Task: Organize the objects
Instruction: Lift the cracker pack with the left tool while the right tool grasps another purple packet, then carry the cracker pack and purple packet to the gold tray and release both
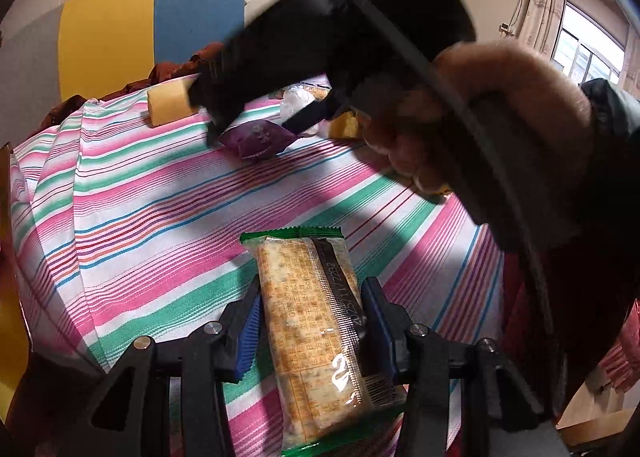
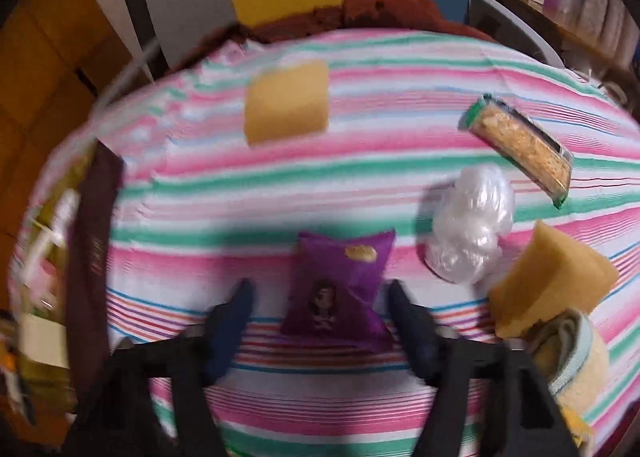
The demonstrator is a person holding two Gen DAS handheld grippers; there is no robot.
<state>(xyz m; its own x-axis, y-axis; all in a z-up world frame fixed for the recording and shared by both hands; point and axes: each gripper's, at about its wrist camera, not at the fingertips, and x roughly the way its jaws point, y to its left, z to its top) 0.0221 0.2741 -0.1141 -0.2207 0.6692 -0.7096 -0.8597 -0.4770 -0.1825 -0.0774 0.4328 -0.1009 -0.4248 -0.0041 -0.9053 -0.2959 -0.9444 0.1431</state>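
My left gripper (image 1: 310, 321) is clamped on the cracker pack (image 1: 316, 329), long axis running straight out ahead between the pads. My right gripper (image 2: 320, 321) is spread wide; purple pouch (image 2: 340, 285) lies on the striped cloth (image 2: 200, 193) dead ahead between the fingertips, so right's nearer. I'd guess dropping and closing comes next. Right view's blurry
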